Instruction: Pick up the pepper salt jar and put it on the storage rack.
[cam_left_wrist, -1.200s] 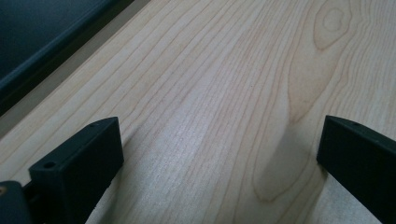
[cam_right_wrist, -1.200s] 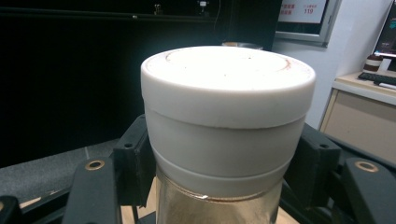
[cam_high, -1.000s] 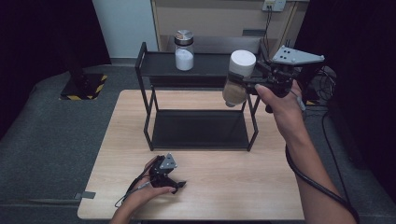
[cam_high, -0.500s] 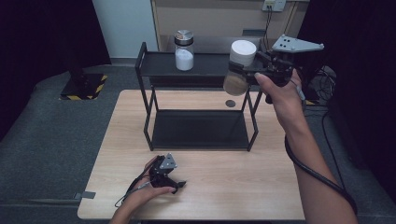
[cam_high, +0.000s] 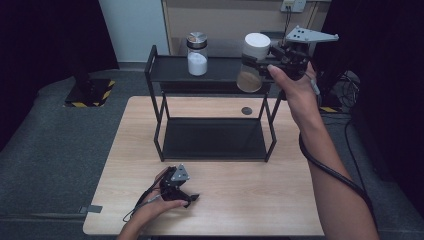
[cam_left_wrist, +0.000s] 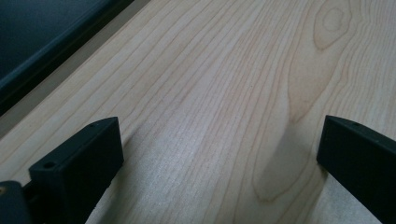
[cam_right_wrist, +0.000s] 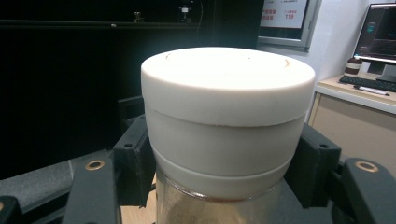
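We note the right tongs (cam_high: 256, 62) clamped on a white-lidded jar (cam_high: 251, 62) of brown powder, held upright at the rack's (cam_high: 215, 75) top shelf, right end. The left tongs (cam_high: 186, 200) rest apart on the bench (cam_high: 240, 200)

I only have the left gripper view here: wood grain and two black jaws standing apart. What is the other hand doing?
Observer: The right claw holds a jar with a white lid up at the top shelf of the black rack.
Operator: Is the grip on the lid or the glass?
Observer: In the right gripper view the pads clamp the white lid's lower band, above the brownish contents.
Operator: Anything already on that shelf?
Observer: Yes, a jar of white powder with a metal lid stands upright on it, left of the held jar.
Operator: And my claw?
Observer: The left claw rests on the table, open.
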